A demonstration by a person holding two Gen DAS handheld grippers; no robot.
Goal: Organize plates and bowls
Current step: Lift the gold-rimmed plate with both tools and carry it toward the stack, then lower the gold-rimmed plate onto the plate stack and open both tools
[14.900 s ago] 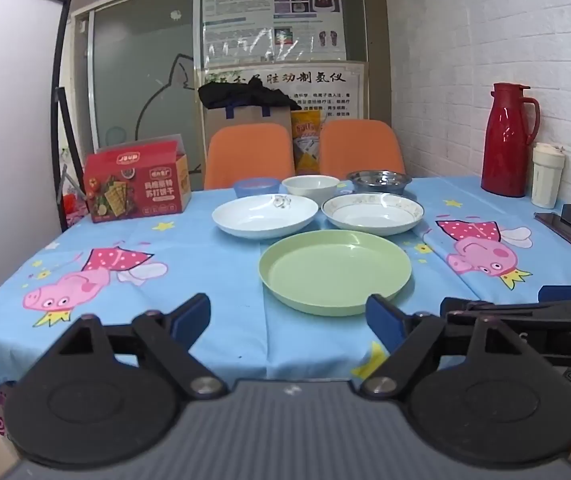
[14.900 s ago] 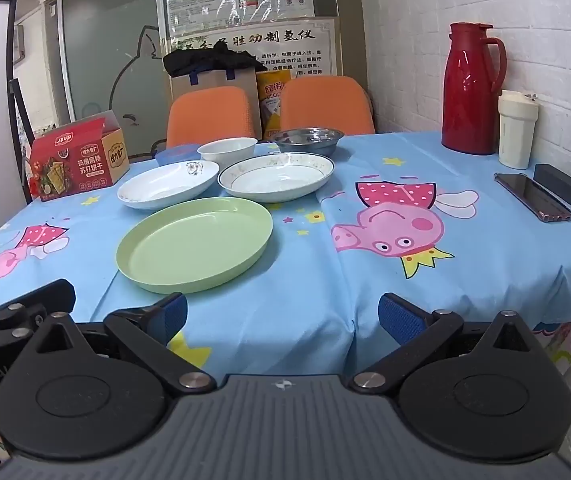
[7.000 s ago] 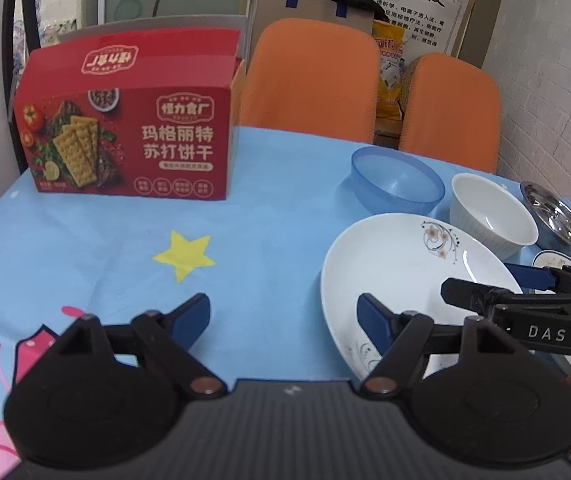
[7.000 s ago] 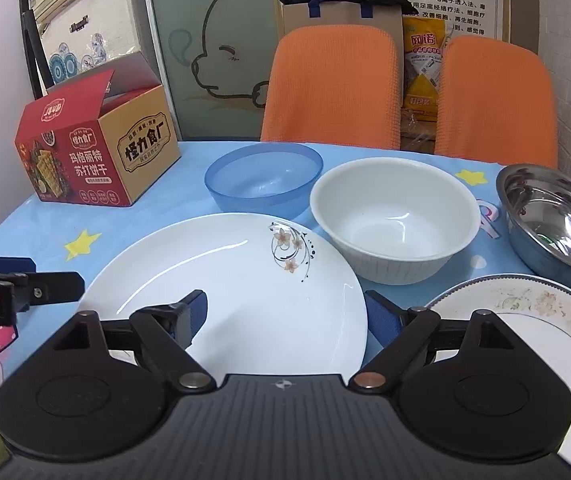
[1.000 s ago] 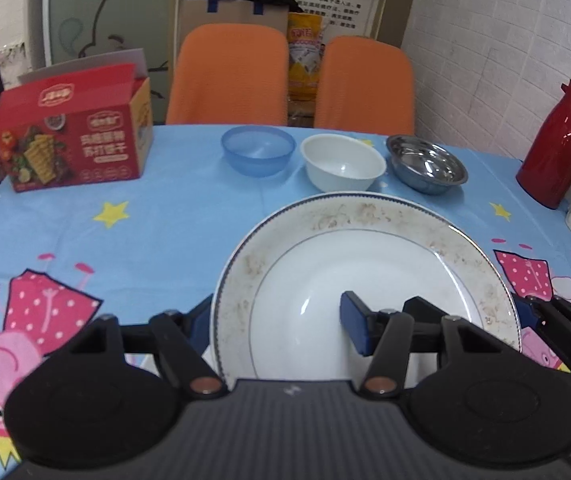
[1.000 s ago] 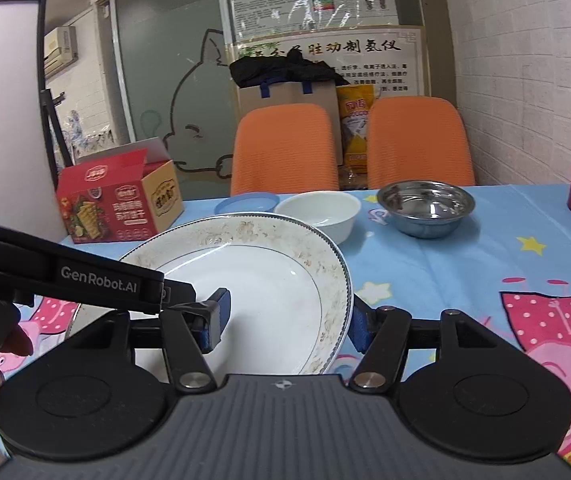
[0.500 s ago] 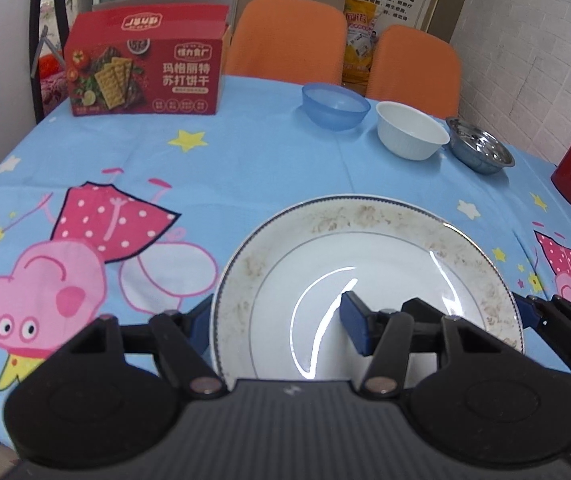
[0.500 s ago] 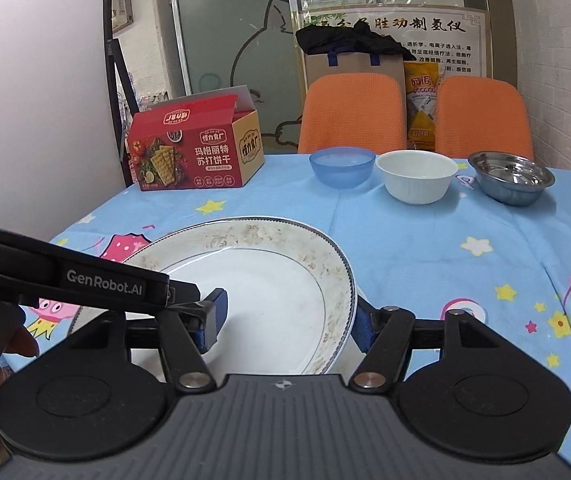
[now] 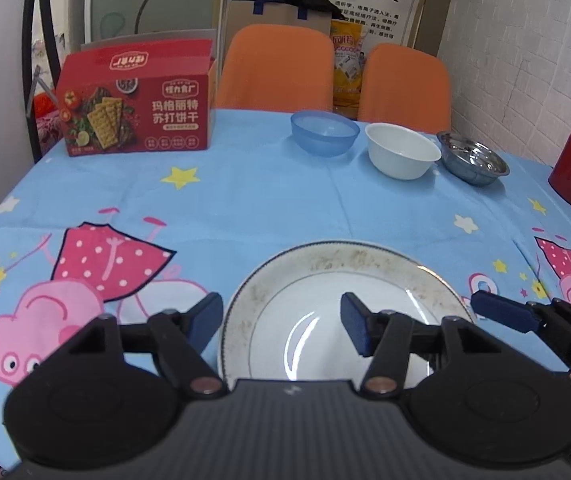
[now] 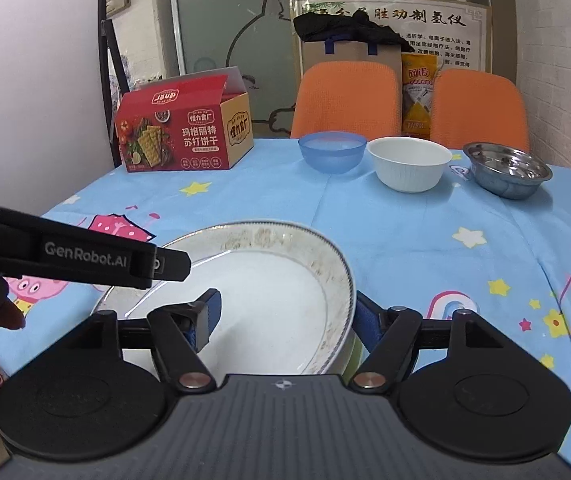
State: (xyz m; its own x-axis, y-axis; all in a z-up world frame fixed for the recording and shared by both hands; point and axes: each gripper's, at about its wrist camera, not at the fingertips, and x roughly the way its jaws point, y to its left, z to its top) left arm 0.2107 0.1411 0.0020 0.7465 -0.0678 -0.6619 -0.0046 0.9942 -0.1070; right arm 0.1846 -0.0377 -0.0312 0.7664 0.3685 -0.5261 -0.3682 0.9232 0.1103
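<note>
Plate (image 9: 325, 280), white with a speckled, dirty rim, lies low between both tools, over the blue cartoon-pig cloth on the worktop (image 9: 245, 200). The left hand-held gripper (image 9: 281, 320) has its fingers spread across the plate's left rim, one finger outside the edge and one over the plate's well; whether they touch the rim cannot be told. The right hand-held gripper (image 10: 285, 316) straddles the plate's right rim the same way, one pad inside and one outside, contact unclear.

Beyond both grippers, well apart, stand a blue bowl (image 9: 324, 133), a white bowl (image 9: 403, 152) and a steel bowl (image 9: 472, 157) in a row. Ahead to the left sits a red cracker box (image 9: 135, 120) with Chinese lettering. The left tool's side reads "GenRobot.AI" in the right wrist view.
</note>
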